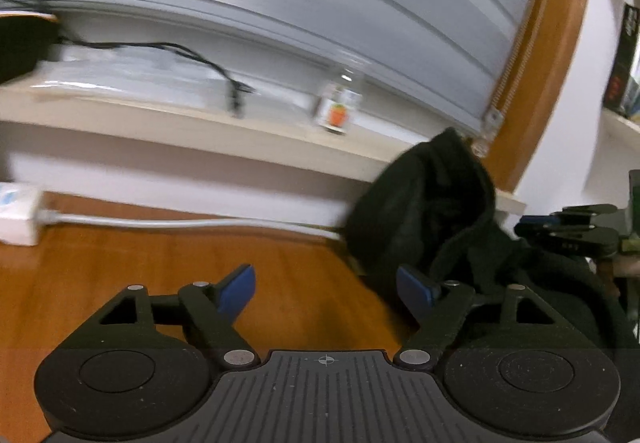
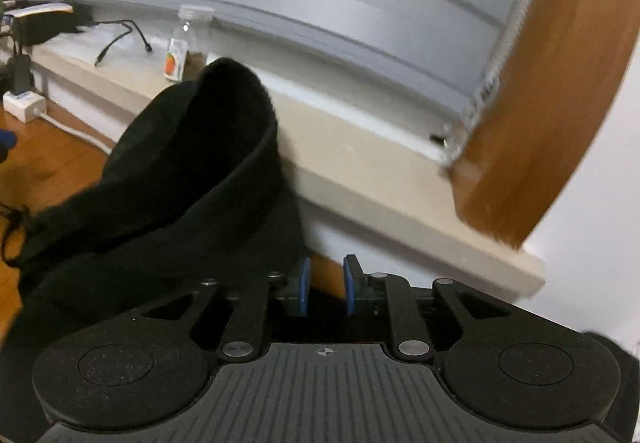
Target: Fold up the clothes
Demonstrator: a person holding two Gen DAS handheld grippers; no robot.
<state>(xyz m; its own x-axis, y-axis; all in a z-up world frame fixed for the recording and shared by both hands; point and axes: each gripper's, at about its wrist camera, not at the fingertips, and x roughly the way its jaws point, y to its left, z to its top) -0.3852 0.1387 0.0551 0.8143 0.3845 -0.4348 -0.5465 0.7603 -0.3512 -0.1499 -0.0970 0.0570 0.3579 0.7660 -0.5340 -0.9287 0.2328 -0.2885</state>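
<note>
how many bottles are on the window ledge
1. A clear plastic bottle with an orange label stands on the beige window ledge, behind the black garment; that garment may hide others.

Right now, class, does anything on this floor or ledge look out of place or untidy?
Yes: the black garment lies bunched against the ledge instead of flat, and a loose black cable trails across the ledge beside a small bottle.

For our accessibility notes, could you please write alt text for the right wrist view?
A black garment lies heaped on a wooden floor to the left of the right gripper, whose blue pads stand slightly apart with nothing between them. Behind, a small clear bottle sits on a pale ledge.
</note>
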